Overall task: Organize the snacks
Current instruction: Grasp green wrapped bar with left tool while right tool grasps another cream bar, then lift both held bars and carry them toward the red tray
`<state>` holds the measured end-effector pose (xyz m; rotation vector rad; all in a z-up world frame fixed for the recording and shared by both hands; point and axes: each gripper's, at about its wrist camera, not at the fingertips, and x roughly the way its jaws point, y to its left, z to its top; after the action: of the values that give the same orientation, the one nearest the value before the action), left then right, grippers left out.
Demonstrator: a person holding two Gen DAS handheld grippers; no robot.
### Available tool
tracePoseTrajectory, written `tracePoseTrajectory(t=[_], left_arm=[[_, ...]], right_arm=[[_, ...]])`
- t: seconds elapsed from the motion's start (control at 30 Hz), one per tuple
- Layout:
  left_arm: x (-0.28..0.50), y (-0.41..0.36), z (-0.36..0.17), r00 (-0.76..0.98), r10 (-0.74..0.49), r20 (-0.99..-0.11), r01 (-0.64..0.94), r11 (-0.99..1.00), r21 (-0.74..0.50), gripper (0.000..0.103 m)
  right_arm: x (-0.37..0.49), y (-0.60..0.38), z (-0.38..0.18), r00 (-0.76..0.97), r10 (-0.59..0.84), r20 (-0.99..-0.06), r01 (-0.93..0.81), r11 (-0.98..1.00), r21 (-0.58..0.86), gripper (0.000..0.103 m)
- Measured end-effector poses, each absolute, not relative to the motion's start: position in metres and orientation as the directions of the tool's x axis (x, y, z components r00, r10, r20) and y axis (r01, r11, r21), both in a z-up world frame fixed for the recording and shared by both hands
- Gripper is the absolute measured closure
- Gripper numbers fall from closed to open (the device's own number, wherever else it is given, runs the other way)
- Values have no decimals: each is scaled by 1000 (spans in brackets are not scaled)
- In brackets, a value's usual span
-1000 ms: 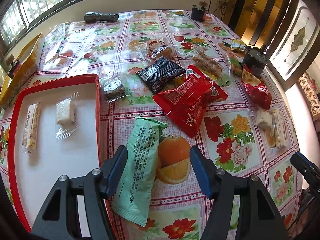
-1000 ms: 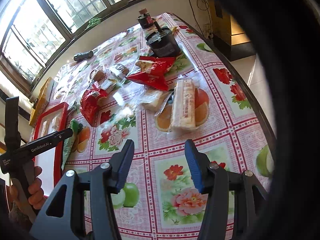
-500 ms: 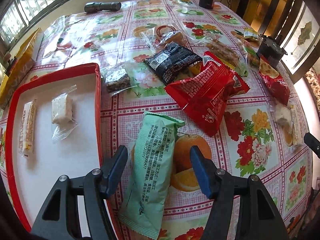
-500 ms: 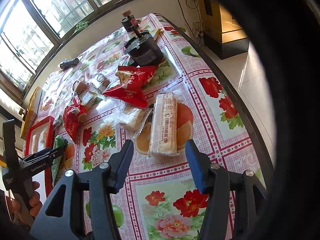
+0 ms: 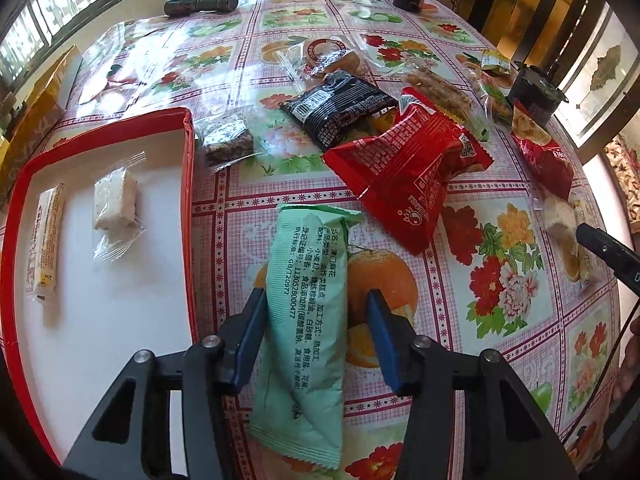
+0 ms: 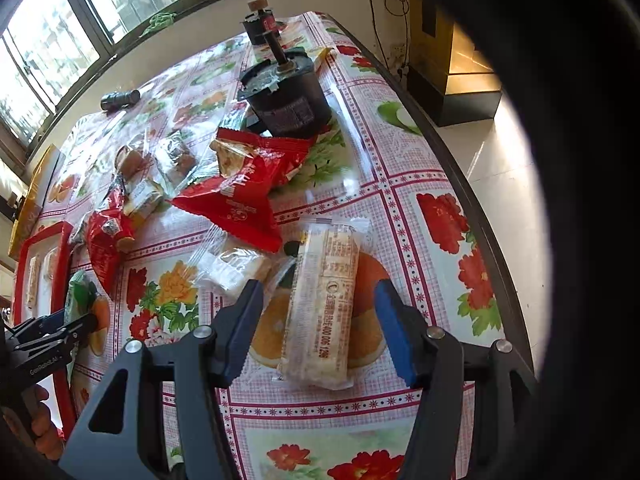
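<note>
A pale green snack packet is seen lying lengthwise on the flower-patterned counter, just right of the red-rimmed tray, with the left gripper lowered over it. Its blue fingers are closing: the left one is touching the wrapper's edge, while a narrow gap is left between the right one and the packet, so the packet is straddled but not gripped. Two wrapped snacks are laid in the tray, a long pale bar near its left rim and a white block in clear wrap beside it. Beyond the green packet, a red pouch, a black pouch and a dark seeded bar in clear wrap are scattered on the counter, with a black flashlight at the far edge.

In the right wrist view, a long cream-coloured bar in clear wrap is shown lying over a printed orange, between the fingers of the right gripper. Those fingers are opening and stand clear of the bar on both sides; nothing is held. A small white cake in clear wrap is seen just left of the bar, and a red pouch with a clear window behind it. A dark motor-like block is set farther back.
</note>
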<state>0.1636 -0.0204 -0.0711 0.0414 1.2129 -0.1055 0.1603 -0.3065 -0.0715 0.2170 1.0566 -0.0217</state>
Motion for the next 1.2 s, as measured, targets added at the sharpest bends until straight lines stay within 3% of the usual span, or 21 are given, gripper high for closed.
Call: tracePoseTrajectory(t=[0.13,0.17,0.2,0.23,1.2], left_arm=[[158,-23,-70,346,-75,-935,114,993,-37,63],[157,-22,-70,348,-76,-935,111,993,-39,63],[157,-22,-70,349,-77,-934,110,993,-41,65],[156,-21,-70,350,-80,-933,108,993,-44,66],[40,-22,-69,429,-150,-891,172,982,-83,69]], right_arm=[[159,-291,-74,481,32,-876,72,995,76,46],[158,-290,-75,488,22,-872,68,996,64,51],[156,-290,-76,490,17,-872,68,996,57,66],[155,-290,-77,490,15,-872,67,996,55,68],[39,-245,-66,566,112,-817,-19,992,123,68]])
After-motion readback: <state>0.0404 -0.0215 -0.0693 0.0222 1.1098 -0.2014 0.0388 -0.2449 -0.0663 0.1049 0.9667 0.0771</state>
